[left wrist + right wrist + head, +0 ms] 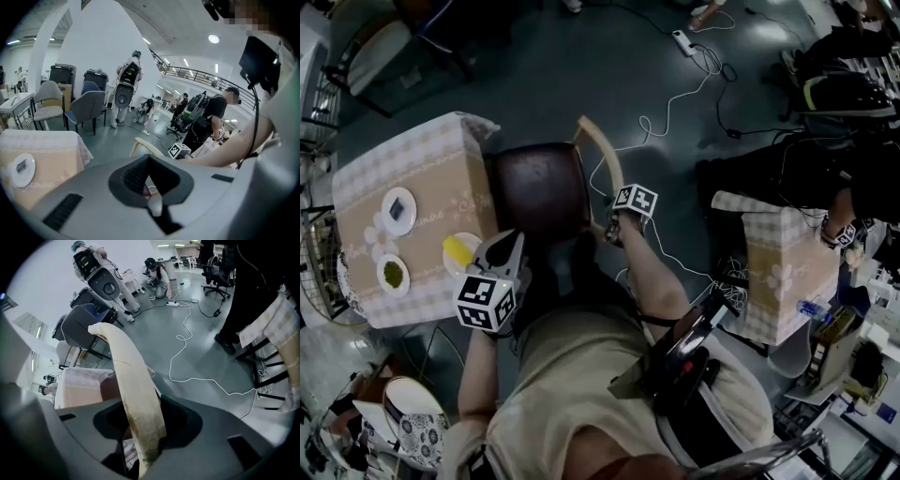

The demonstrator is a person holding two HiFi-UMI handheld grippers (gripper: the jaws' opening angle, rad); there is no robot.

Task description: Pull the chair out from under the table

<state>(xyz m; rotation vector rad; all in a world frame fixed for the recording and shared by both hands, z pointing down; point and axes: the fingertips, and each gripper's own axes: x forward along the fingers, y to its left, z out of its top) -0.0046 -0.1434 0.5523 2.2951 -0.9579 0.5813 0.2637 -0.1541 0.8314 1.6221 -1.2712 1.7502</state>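
Chair (539, 187) is mid frame, seat edge at the clothed worktop (422, 178) to its left. Right gripper (617, 223) jaws clamp the curved back rail (133, 380). Left gripper (508, 246) jaws are narrow with nothing in them. Best to keep the grip firm and pull straight away from the worktop, steadily, so the legs slide and don't tip. The script on the cloth (42, 183) is too faint to read. The cubes (486, 302) carry only square markers.
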